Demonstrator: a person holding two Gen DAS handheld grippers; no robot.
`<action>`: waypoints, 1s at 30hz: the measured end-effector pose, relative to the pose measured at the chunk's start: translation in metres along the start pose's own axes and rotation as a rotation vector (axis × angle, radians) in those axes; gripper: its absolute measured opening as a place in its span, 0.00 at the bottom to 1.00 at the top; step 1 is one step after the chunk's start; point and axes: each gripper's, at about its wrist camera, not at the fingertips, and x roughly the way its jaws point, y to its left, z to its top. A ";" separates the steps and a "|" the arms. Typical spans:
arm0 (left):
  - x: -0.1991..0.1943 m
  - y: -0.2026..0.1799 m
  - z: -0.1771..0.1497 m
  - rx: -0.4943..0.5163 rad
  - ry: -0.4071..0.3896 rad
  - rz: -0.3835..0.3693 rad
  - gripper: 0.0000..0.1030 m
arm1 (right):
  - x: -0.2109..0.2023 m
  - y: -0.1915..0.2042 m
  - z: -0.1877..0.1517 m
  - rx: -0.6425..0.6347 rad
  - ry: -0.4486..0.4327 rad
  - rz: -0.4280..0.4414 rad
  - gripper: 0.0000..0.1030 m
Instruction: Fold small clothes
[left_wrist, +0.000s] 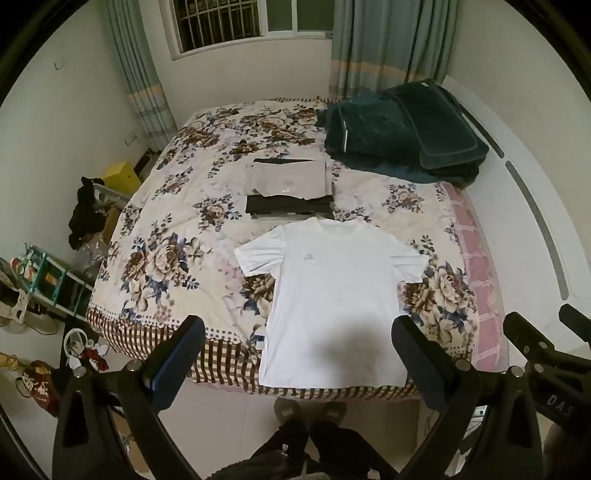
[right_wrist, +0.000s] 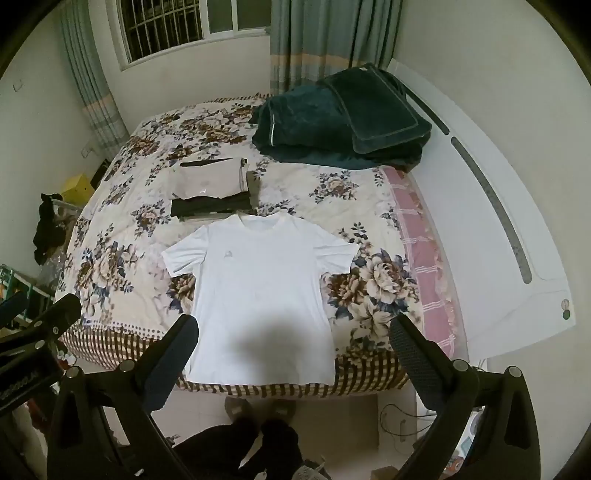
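A white t-shirt (left_wrist: 334, 291) lies flat and spread out on the floral bedspread, neck away from me, hem at the near bed edge; it also shows in the right wrist view (right_wrist: 258, 291). Behind it sits a stack of folded clothes (left_wrist: 290, 186), beige on top of black, also in the right wrist view (right_wrist: 212, 190). My left gripper (left_wrist: 299, 339) is open and empty, held above the near bed edge over the shirt's hem. My right gripper (right_wrist: 293, 338) is open and empty, held beside it at the same height.
A folded dark green blanket (left_wrist: 402, 129) lies at the bed's far right. A white headboard (right_wrist: 498, 221) curves along the right. Cluttered shelves and bags (left_wrist: 48, 284) stand on the floor at left. The person's feet (left_wrist: 310, 410) stand at the bed edge.
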 end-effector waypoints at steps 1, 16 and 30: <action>0.000 0.000 0.000 0.003 -0.010 -0.005 1.00 | 0.000 0.000 0.000 -0.001 0.001 -0.003 1.00; -0.002 0.001 -0.002 0.003 -0.015 -0.003 1.00 | -0.005 0.003 0.001 -0.005 -0.006 -0.010 1.00; -0.006 0.004 0.006 -0.003 -0.018 -0.008 1.00 | -0.008 0.002 0.003 -0.008 -0.008 -0.016 1.00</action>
